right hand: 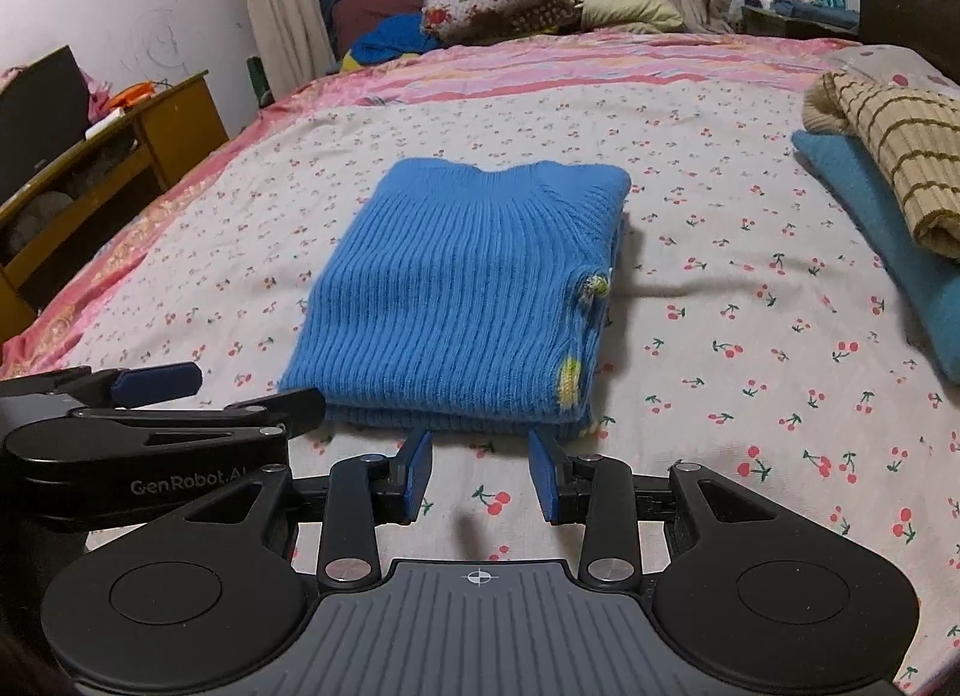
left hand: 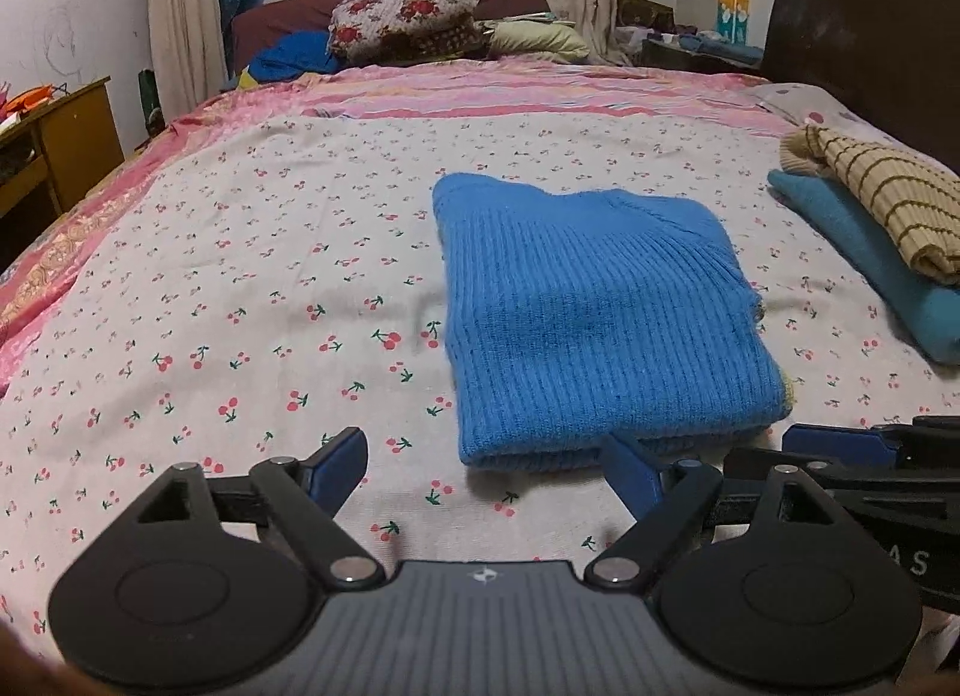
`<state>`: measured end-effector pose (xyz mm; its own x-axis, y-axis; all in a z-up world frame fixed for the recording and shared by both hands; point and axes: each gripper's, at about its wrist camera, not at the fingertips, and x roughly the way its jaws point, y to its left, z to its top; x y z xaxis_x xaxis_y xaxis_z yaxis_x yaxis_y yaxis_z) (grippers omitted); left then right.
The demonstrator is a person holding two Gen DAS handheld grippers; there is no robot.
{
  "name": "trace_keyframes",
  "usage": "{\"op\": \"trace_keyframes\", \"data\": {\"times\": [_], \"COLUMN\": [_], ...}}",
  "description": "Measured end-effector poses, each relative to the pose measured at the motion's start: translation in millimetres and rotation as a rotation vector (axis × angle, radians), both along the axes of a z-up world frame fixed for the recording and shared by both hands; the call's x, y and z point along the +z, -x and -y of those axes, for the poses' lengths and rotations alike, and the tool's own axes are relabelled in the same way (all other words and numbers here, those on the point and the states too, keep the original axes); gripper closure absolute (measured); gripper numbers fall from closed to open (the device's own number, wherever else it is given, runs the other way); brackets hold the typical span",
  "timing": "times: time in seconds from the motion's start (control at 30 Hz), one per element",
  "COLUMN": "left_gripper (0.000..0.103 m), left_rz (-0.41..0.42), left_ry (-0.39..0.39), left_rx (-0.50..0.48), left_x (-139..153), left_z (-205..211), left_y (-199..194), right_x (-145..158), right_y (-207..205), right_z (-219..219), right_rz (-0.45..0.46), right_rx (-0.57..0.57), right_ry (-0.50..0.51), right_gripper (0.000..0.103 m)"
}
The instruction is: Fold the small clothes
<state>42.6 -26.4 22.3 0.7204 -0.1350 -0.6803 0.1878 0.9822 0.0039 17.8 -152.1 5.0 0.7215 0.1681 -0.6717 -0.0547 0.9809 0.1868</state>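
Observation:
A blue ribbed knit sweater (left hand: 594, 312) lies folded into a neat rectangle on the cherry-print bedsheet (left hand: 240, 288); it also shows in the right wrist view (right hand: 462, 288), with small yellow patches at its right edge. My left gripper (left hand: 486, 468) is open and empty, just in front of the sweater's near-left corner. My right gripper (right hand: 480, 474) is open and empty, just short of the sweater's near edge. Each gripper shows in the other's view: the right gripper (left hand: 852, 450) and the left gripper (right hand: 180, 390).
A stack of folded clothes lies at the right: a teal garment (left hand: 870, 252) under a beige striped one (left hand: 882, 198). Pillows (left hand: 408, 12) and bedding lie at the far end. A wooden desk (right hand: 120, 156) stands left; a dark headboard (left hand: 870, 36) stands right.

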Motion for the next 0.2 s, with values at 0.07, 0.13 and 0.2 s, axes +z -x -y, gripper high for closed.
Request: {"op": "trace_keyframes", "data": {"times": [0.07, 0.13, 0.2], "left_gripper": [0.013, 0.013, 0.013], "left_rz": [0.003, -0.004, -0.014], "left_ry": [-0.007, -0.004, 0.002], "left_rx": [0.0, 0.001, 0.0], "left_x": [-0.9, -1.6, -1.9], "left_z": [1.8, 2.0, 1.7], "left_y": [1.5, 1.5, 0.9], "right_x": [-0.4, -1.1, -1.9], "right_y": [-0.1, -0.4, -0.9], "right_z": [-0.1, 0.9, 2.2], "right_rz": [-0.002, -0.005, -0.01], "right_rx": [-0.001, -0.004, -0.007], "right_ry": [-0.001, -0.005, -0.007], "right_gripper": [0.068, 0.068, 0.068]}}
